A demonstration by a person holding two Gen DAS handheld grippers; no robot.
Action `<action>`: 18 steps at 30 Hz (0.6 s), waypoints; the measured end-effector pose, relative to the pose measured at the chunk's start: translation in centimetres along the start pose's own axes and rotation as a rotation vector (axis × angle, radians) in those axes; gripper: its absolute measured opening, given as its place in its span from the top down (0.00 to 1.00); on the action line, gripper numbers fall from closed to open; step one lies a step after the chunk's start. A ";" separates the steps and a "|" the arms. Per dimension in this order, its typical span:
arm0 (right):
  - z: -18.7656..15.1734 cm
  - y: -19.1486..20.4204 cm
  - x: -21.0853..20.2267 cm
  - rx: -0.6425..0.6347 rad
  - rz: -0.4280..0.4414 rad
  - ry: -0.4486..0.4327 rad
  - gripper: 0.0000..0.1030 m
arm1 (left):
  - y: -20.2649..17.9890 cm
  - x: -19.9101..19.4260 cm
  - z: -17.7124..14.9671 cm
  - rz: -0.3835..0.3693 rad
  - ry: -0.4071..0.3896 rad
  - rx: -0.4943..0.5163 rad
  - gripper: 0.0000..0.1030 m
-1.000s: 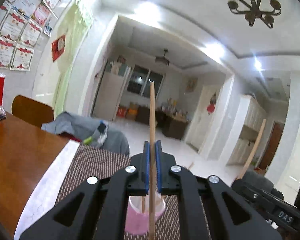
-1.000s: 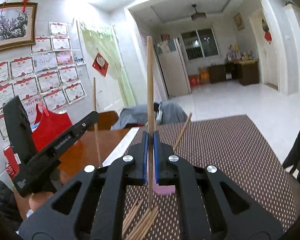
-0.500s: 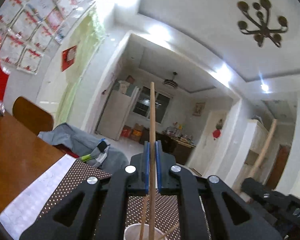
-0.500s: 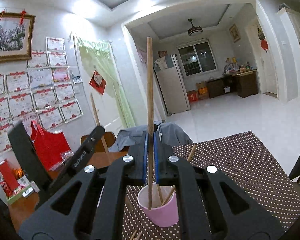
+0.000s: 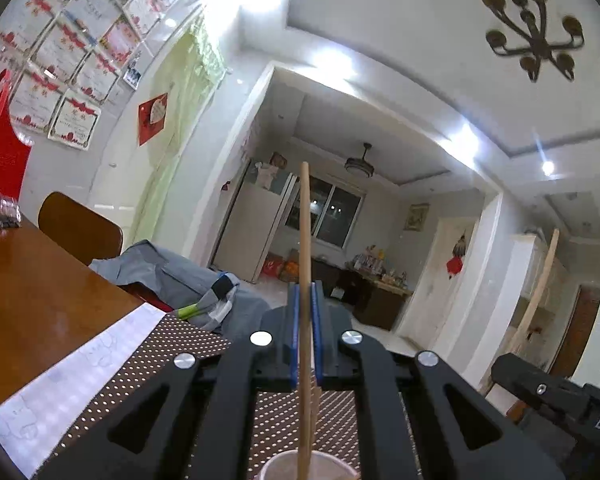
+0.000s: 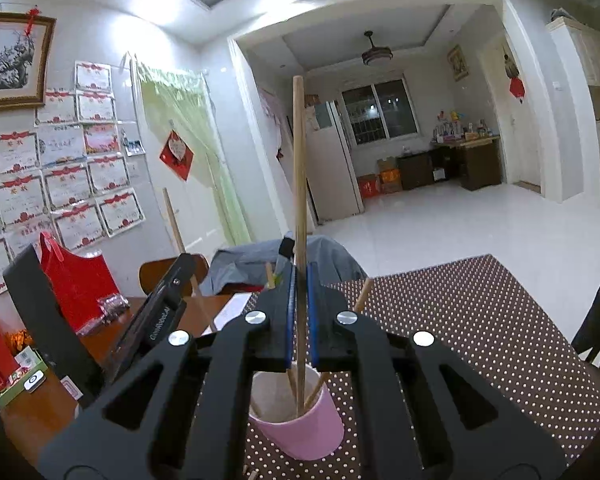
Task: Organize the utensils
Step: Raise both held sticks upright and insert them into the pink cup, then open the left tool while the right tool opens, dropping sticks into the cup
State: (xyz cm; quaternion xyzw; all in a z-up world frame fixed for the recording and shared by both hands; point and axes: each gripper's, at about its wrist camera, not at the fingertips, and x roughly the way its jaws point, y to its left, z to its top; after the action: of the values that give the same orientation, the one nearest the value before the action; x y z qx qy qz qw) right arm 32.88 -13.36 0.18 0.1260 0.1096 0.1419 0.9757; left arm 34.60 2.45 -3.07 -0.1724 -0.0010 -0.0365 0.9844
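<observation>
The left gripper [image 5: 305,334] has its jaws closed on a wooden chopstick [image 5: 305,264], which stands upright between the blue pads [image 5: 295,332]. The lower end of this chopstick reaches down toward the white rim of the pink cup [image 5: 308,466] at the bottom edge of the left wrist view; whether the tip is already inside the cup cannot be told.

The right gripper [image 6: 299,316] shows a small gap between its pads [image 6: 289,316], and a second chopstick [image 6: 299,184] stands upright in this gap. Its lower end is inside the pink cup [image 6: 304,430]. From this view it cannot be told if the jaws are pressing the stick or are just loose around it. Two more chopsticks [image 6: 362,300] lean in the same cup.

The cup stands on a brown dotted placemat [image 6: 480,320], which lies on the wooden desk [image 5: 32,300]. Near the bottom edge of the right wrist view, just beside the cup, the ends of some loose chopsticks [image 6: 252,474] lie on the mat. A red bag [image 6: 76,284] stands on the far side of the desk, and grey clothing [image 5: 168,276] hangs over a chair behind it.
</observation>
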 end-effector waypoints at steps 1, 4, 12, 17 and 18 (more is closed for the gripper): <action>-0.1 0.0 0.1 0.000 -0.001 0.006 0.94 | -0.1 0.1 -0.1 0.000 0.006 0.008 0.94; -0.4 0.1 0.5 -0.004 0.001 0.027 0.94 | -0.1 0.7 -0.6 0.002 0.062 0.020 0.94; -0.8 0.4 1.0 -0.013 -0.002 0.059 0.94 | -0.9 0.8 -0.6 0.014 0.129 0.071 0.89; -1.1 0.5 1.3 -0.015 -0.002 0.077 0.94 | -1.2 0.9 -0.6 0.029 0.147 0.090 0.74; -1.1 0.5 1.4 -0.015 -0.003 0.081 0.94 | -1.2 0.9 -0.6 0.031 0.153 0.093 0.74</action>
State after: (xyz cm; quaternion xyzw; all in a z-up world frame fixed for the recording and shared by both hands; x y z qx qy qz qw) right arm 33.77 -12.18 -0.98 0.1126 0.1479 0.1463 0.9716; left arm 35.45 1.08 -3.18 -0.1233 0.0753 -0.0340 0.9889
